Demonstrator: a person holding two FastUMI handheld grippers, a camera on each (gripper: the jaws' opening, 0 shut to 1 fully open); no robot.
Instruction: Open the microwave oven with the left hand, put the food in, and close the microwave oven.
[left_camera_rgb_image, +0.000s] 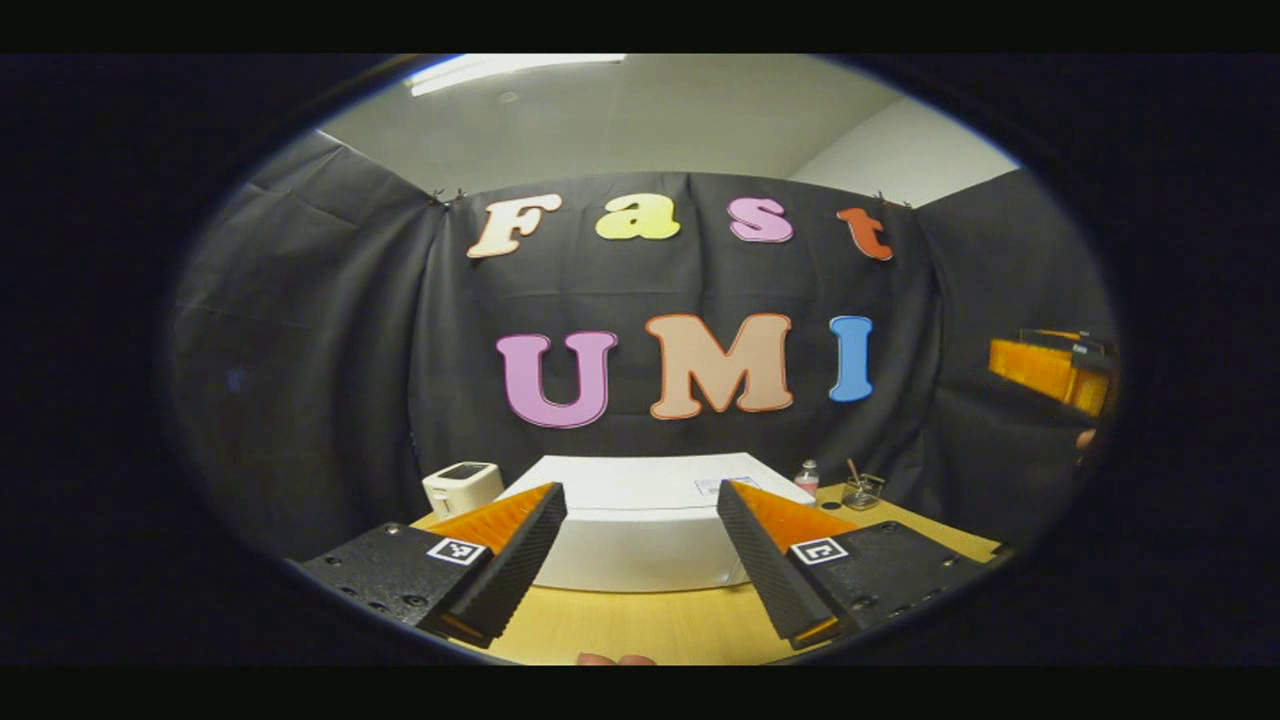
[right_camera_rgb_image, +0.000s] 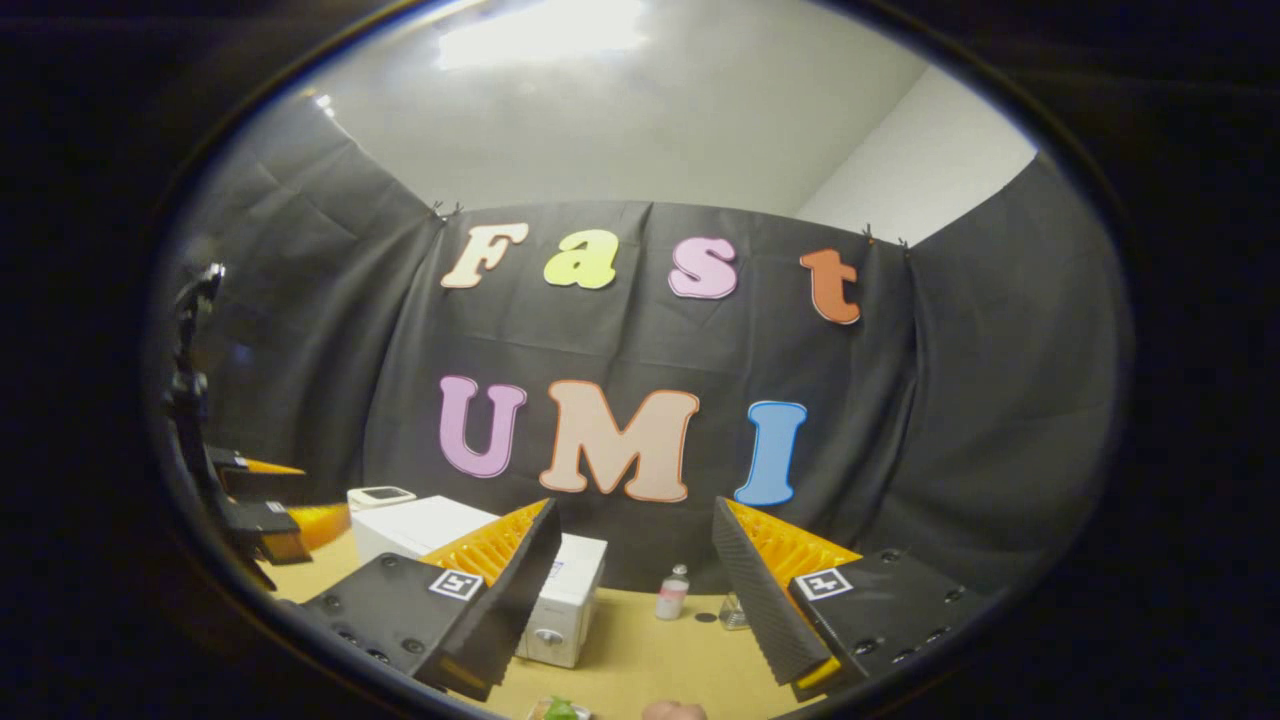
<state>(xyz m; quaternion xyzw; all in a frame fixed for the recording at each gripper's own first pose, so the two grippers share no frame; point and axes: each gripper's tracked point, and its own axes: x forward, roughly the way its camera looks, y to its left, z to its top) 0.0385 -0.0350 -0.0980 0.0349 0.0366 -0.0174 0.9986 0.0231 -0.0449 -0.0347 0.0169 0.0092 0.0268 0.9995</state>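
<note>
Both tools (left_camera_rgb_image: 640, 545) (right_camera_rgb_image: 632, 590) hover agape before microwave (left_camera_rgb_image: 640, 525).

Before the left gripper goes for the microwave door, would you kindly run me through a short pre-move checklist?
1. Left gripper open and empty: ok.
2. Right gripper open, nothing held: ok.
3. Microwave straight ahead of the left gripper: ok.
4. Door shut: cannot tell; the handle is not clear.
5. Food ready on the table: ok, a green item at the right gripper view's lower edge.
6. Small bottle beside the microwave, clear of the door swing: cannot tell.
</note>
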